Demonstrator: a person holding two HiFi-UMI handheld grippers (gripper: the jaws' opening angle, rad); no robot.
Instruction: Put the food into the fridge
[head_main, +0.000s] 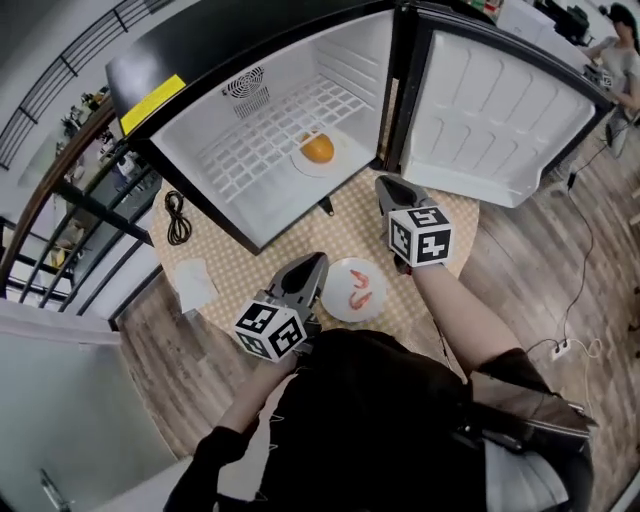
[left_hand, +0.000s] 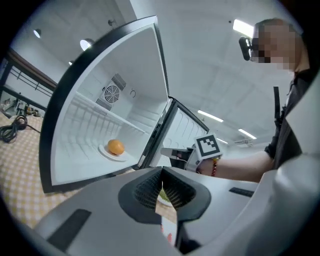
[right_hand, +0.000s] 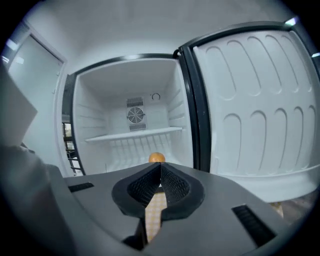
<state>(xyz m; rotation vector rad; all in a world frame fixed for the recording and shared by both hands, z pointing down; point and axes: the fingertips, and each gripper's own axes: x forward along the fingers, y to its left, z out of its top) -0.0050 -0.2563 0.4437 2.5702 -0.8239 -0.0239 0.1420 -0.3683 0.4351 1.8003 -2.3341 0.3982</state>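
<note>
An orange (head_main: 317, 148) on a small white plate lies on the wire shelf of the open fridge (head_main: 210, 150); it also shows as the orange (left_hand: 116, 146) and the orange (right_hand: 156, 157). A white plate with shrimp (head_main: 355, 290) rests on the checked table in front of the fridge. My left gripper (head_main: 319, 262) lies just left of that plate, its jaws shut with the tips meeting and nothing between them. My right gripper (head_main: 384, 184) hovers above the table near the fridge's door hinge, pointing into the fridge, shut and empty.
The fridge door (head_main: 500, 120) stands wide open to the right. A coiled black cable (head_main: 178, 215) and a white paper (head_main: 193, 283) lie on the cloth at the left. Black railings run along the far left. A cord crosses the wooden floor at the right.
</note>
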